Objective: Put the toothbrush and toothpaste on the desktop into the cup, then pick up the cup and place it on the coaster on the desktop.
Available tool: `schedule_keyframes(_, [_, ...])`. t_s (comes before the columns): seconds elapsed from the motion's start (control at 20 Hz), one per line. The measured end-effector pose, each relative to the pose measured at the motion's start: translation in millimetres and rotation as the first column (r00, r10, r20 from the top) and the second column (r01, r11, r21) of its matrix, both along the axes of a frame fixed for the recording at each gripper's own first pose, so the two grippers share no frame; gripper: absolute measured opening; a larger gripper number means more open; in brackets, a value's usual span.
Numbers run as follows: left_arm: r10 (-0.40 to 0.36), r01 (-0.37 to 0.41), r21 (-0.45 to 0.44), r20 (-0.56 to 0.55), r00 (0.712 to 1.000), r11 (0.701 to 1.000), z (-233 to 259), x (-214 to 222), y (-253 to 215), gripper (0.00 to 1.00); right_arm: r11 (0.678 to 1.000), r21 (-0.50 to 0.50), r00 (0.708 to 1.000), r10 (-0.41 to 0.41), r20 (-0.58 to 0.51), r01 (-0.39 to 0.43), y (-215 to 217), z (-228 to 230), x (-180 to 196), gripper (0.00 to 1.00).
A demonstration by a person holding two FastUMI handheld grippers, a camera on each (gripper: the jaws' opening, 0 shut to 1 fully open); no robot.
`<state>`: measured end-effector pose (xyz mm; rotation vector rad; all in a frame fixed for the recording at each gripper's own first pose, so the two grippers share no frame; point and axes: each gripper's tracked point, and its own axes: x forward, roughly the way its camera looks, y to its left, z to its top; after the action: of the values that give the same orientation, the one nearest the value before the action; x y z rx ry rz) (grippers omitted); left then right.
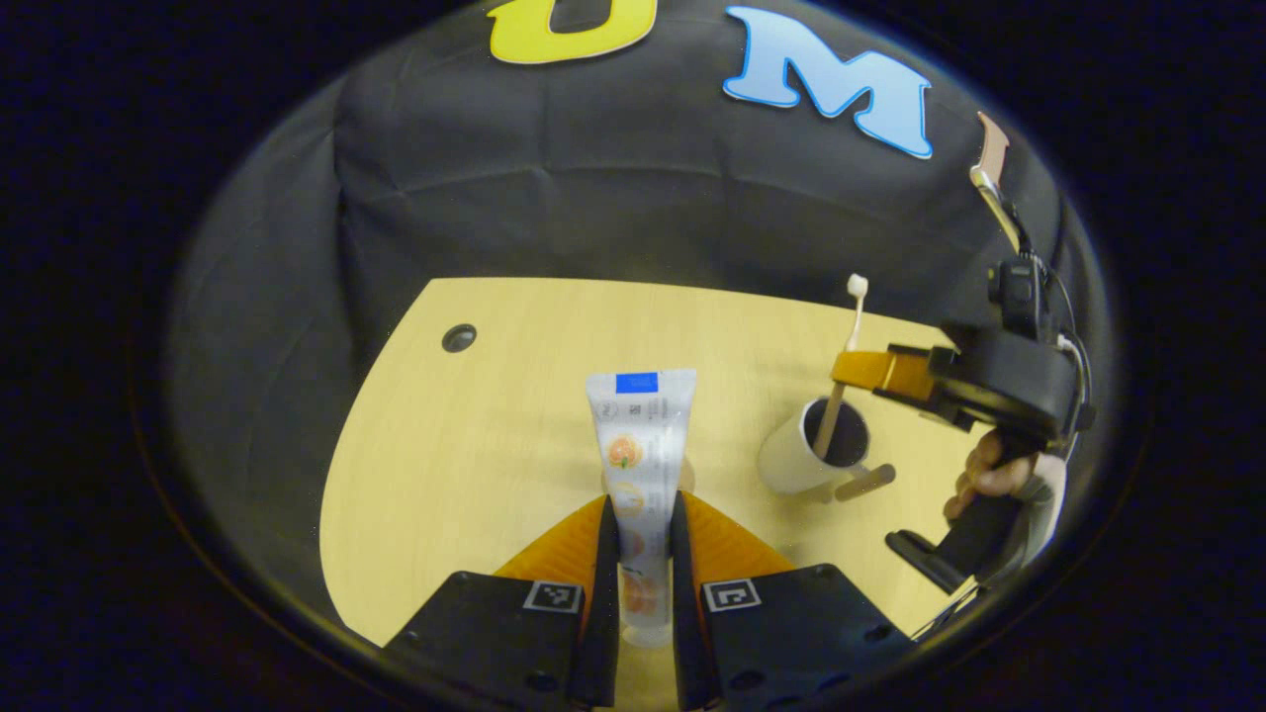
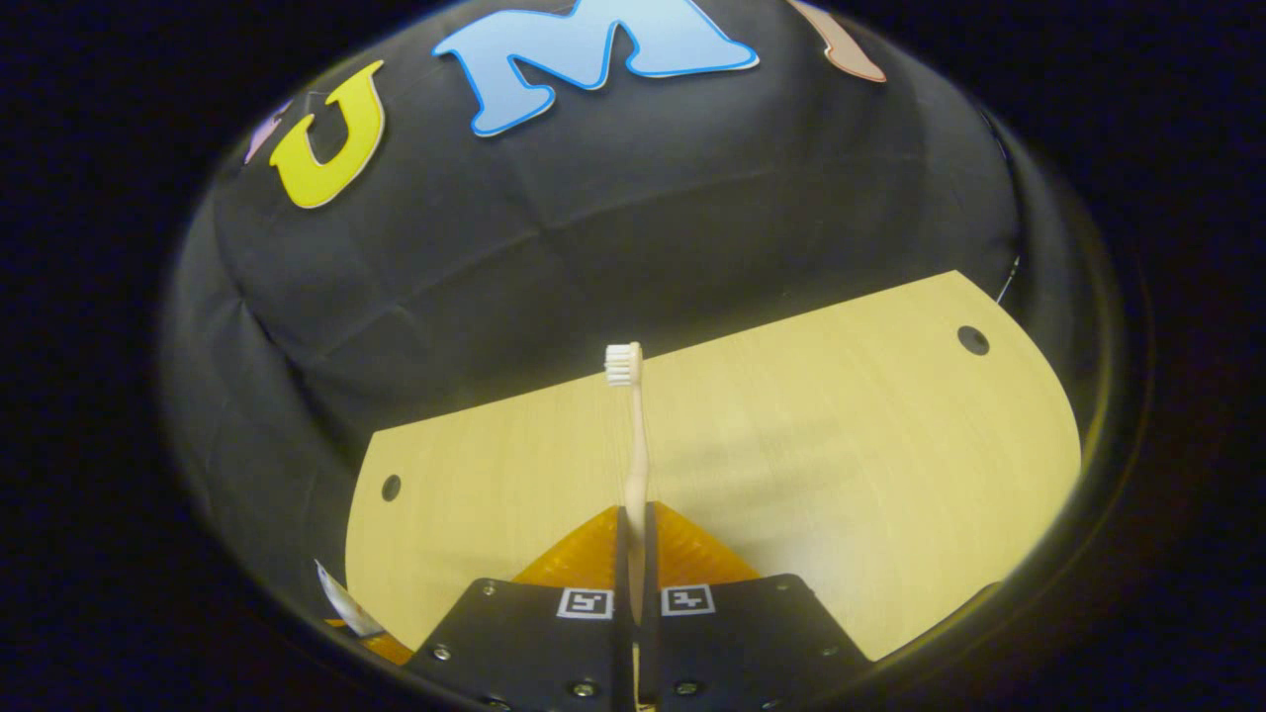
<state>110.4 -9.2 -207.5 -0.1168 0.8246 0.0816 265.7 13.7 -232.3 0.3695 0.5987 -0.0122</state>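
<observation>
- Left gripper (image 1: 640, 539): our orange fingers pinch the toothpaste (image 1: 640, 465) from both sides low on the tube, flat crimped end pointing away from us, cap end down between the finger bases.
- The tube is lifted off the desktop (image 1: 475, 445), roughly mid-desk in the left gripper view.
- Right gripper (image 2: 634, 539): fingers pressed together on the toothbrush (image 2: 633, 445) handle, brush upright, white bristle head at top.
- From the left gripper view we see the right gripper (image 1: 870, 371) coming in from the right, held level, with a hand (image 1: 989, 480) wrapped on its grip below.
- It holds the toothbrush (image 1: 849, 336) slightly tilted, with the lower end of the handle inside the cup (image 1: 816, 450).
- The cup is white with a dark inside and sits on the desktop, right of the toothpaste and well apart from it, handle pointing right.
- We cannot tell whether the brush touches the cup's bottom.
- Room: open bare wood left of the tube out to the curved desk edge; a cable hole (image 1: 459, 337) sits near the far left corner.
- In the right gripper view the desktop (image 2: 841, 445) is open to the right, with a hole (image 2: 973, 340) by the far right edge and another (image 2: 392, 487) at the left edge.
- The booth wall closes off the far side directly behind the desk.
</observation>
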Motion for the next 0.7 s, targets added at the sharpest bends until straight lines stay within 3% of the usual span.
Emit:
schedule_keyframes(0.2, [0.004, -0.004, 0.0, 0.029, 1.0, 1.0, 15.9, 20.8, 0.7, 0.3, 1.0, 0.008, 1.0, 0.012, 0.011, -0.012, 5.4, -4.8, -3.8, 0.04])
schedule_keyframes(0.4, [0.006, -0.006, 0.004, 0.056, 0.998, 1.0, 22.8, 40.2, 2.8, 0.3, 1.0, 0.018, 1.0, 0.021, 0.005, -0.021, 7.2, -6.4, -12.6, 0.13])
schedule_keyframes(0.7, [-0.032, 0.029, 0.026, 0.116, 0.993, 0.999, 43.9, 84.5, -1.7, 0.3, 1.0, 0.002, 1.0, 0.026, -0.003, -0.026, 5.1, -12.5, -34.0, 0.13])
